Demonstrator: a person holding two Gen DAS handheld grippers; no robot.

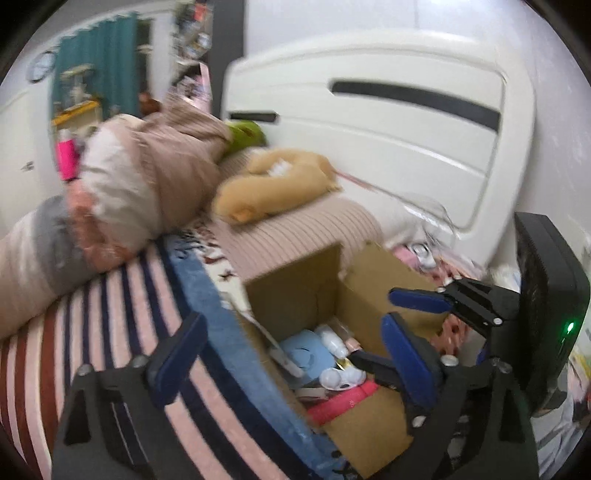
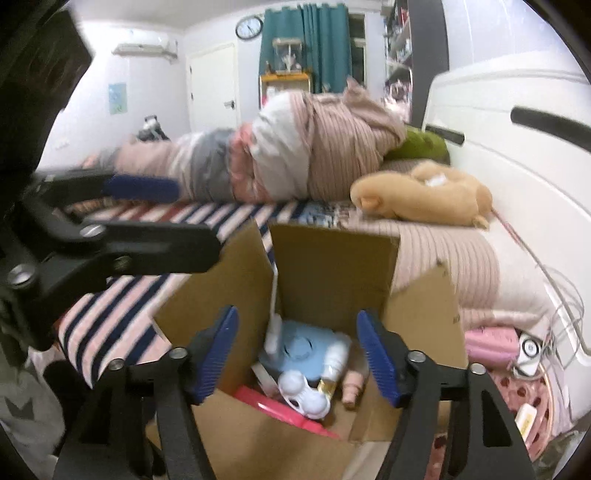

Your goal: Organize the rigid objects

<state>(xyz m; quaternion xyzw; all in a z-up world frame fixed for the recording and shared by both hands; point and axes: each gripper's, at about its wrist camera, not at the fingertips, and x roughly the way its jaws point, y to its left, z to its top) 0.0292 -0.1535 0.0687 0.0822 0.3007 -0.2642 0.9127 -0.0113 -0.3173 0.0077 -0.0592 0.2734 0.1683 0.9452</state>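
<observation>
Cardboard forms the open box (image 2: 332, 266) on the bed, flaps standing up, already holding several hard items: a pale blue round gadget (image 2: 303, 350), a white rounded case (image 2: 304, 393), a small tube (image 2: 334, 380), a pink flat piece (image 2: 266, 404). Judged from this, much of the sorting is done. From the left: the left gripper (image 1: 295, 354) hangs with its blue pads wide apart and empty beside the box; the right gripper (image 2: 299, 358) hovers just over the box mouth, also spread and holding nothing. To the right of the box, a pink object (image 2: 491, 345) and a small white device (image 2: 530, 349) lie loose near the cables, possibly still to go in. Striped sheet (image 2: 147, 295) covers the bed; a rolled quilt (image 2: 280, 155), a tan plush toy (image 2: 424, 195) and a white headboard (image 2: 517, 155) stand behind. Teal curtains (image 2: 306, 44), a wall clock (image 2: 248, 27) and a white door (image 2: 212, 88) close the room.
</observation>
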